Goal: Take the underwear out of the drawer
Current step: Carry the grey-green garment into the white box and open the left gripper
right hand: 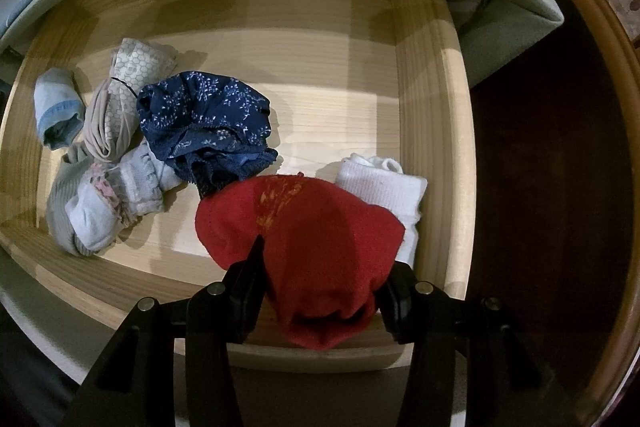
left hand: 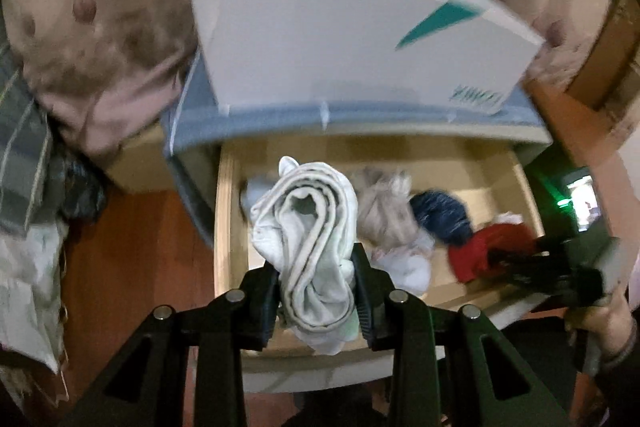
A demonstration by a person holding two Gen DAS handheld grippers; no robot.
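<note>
The left claw (left hand: 316, 291) is pressed onto a pale, whitish piece of underwear (left hand: 308, 239) with dark-edged seams, pinching its bunched lower part between both fingers; the garment hangs raised above the open drawer (left hand: 230, 227), clear of the clothes below. The right claw (right hand: 320, 279) points down into the drawer and its fingers grip a red piece of underwear (right hand: 304, 227) from both sides, the cloth bulging out between them. In the left wrist view the right claw appears at the right edge, blurred, with part of a hand (left hand: 608, 323) behind it.

The left wrist view is smeared by motion, so the items under the raised garment are hard to make out. The red cloth hides the near part of a folded white piece (right hand: 384, 187) at the drawer's right wall, and whether the red piece rests on the drawer floor cannot be told.

Inside the light wooden drawer lie a navy floral piece (right hand: 208, 119) near the middle, a beige honeycomb-patterned piece (right hand: 124, 87) to its left, a small light blue roll (right hand: 58, 111) at the far left, and a pale frilled bundle (right hand: 112, 195) nearer. A white box (left hand: 360, 27) with a teal mark sits on the cabinet top above the drawer, its lettering unreadable.
</note>
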